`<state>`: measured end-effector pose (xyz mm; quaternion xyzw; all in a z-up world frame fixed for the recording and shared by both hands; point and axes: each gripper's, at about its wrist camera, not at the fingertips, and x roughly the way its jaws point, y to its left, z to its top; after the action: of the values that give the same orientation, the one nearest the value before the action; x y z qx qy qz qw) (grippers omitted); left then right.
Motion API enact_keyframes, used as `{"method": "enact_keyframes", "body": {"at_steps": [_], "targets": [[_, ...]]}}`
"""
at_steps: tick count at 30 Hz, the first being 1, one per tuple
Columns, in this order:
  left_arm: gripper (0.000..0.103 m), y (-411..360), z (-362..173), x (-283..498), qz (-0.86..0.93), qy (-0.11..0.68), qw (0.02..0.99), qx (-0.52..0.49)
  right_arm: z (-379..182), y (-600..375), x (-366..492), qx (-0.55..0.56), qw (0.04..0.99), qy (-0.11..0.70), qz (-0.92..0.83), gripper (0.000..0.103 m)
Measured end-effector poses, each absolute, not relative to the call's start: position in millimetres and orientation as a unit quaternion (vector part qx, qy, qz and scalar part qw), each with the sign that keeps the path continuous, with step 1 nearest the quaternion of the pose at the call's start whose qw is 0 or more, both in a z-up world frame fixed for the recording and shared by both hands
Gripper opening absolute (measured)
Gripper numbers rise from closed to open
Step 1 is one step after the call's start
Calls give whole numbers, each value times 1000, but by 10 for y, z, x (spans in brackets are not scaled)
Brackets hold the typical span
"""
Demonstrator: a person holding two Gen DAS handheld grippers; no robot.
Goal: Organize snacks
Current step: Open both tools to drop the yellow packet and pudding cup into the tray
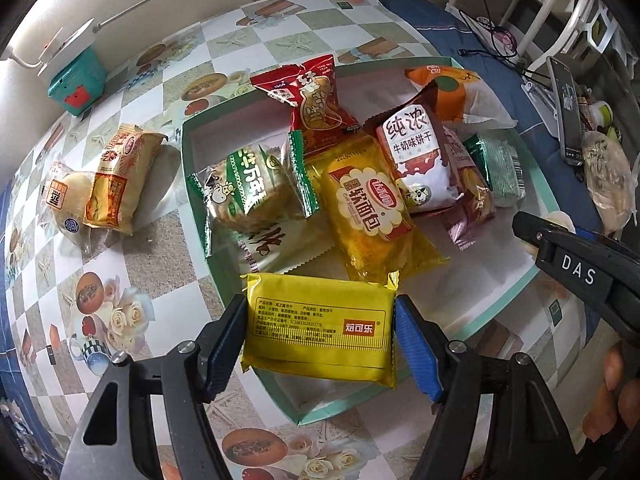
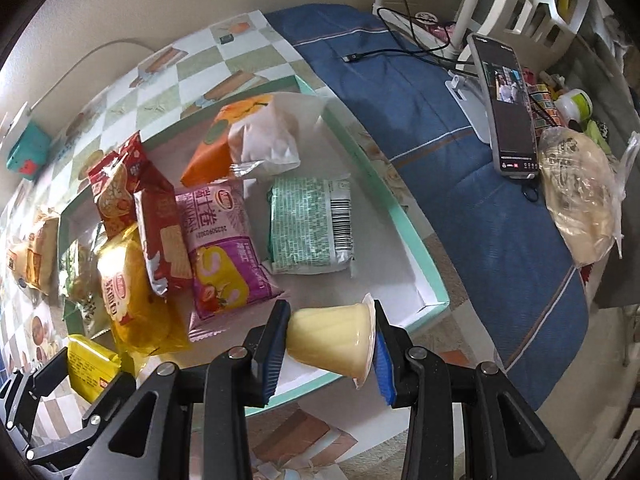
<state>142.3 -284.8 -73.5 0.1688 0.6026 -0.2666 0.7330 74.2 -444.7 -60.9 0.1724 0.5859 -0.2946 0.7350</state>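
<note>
The left gripper [image 1: 320, 334] is clamped on a yellow biscuit packet [image 1: 320, 330] held over the near corner of the shallow tray [image 1: 532, 280], presumably for dropping in. The right gripper [image 2: 330, 344] squeezes a pudding cup [image 2: 332, 340] sideways, above the tray's near edge. Ahead of both, packets crowd the tray; two buns [image 1: 100, 184] lie on the desk [image 1: 160, 248] left of it.
</note>
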Motion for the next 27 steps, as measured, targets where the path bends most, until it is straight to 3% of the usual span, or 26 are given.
{"method": "enact_keyframes", "body": {"at_steps": [17,21,27], "targets": [[75,-2972,-782,1323,-273,599,727,194,-723,-4457,788,174,723,603,-287,44],[77,-2973,-778,1321,-277,598,726,197,-713,-4487,768,172,722,601,-296,54],[78,-3024,-749,1271,-282,593,725,209,-682,-4497,770,171,725,598,-297,55]]}}
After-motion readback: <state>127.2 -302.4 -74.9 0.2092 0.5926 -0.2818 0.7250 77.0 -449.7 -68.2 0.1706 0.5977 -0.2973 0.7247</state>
